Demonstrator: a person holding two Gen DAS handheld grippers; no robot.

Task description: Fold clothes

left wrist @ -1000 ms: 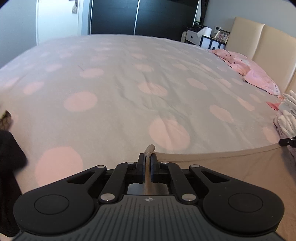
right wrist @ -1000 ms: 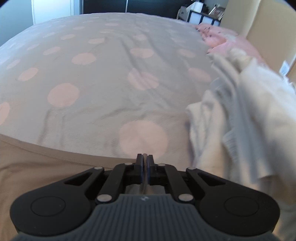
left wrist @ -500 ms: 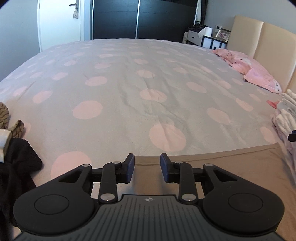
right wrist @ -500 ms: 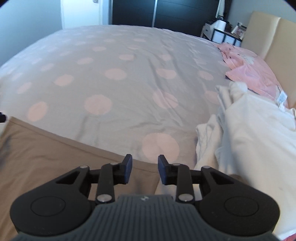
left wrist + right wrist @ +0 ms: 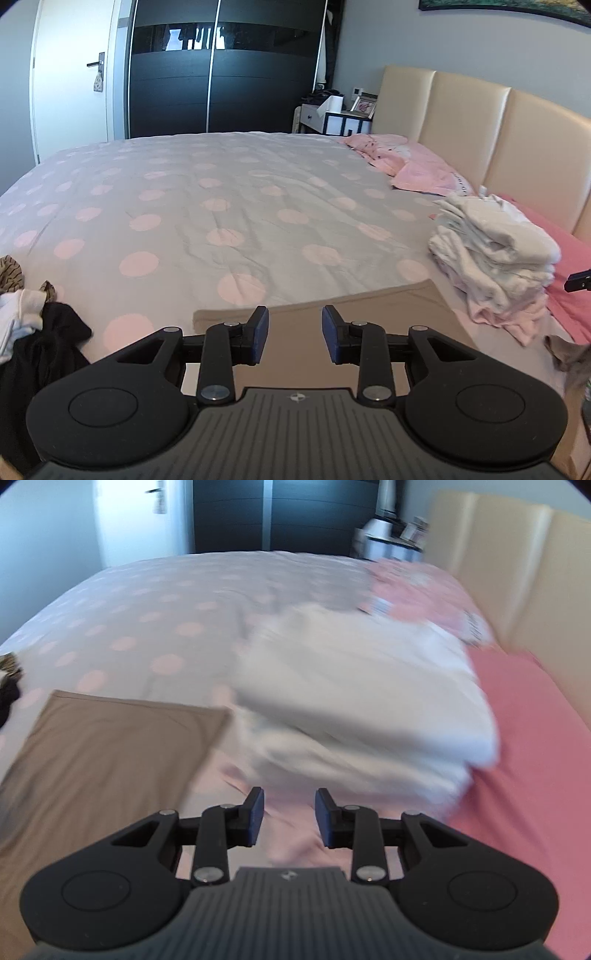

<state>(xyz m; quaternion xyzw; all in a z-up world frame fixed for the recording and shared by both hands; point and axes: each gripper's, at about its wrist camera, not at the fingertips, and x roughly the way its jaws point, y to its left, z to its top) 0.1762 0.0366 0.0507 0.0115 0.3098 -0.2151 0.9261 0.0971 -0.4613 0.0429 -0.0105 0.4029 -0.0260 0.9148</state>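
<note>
Both my grippers hang with jaws apart, holding nothing. The tan garment (image 5: 354, 332) lies flat directly under my left gripper (image 5: 290, 334), left of my right gripper (image 5: 284, 816).

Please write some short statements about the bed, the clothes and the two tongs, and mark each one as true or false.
1. The left tongs are shut on the tan garment. False: they are open and hold nothing.
2. The right tongs are open. True.
3. The tan garment lies flat on the bed cover, beside the pile of white clothes. True.
4. The bed cover is plain blue. False: it is grey with pink dots.
5. A dark heap of clothes lies at the left edge of the left wrist view. True.
6. The white clothes hang on the wardrobe door. False: they are stacked on the bed near the headboard.
</note>
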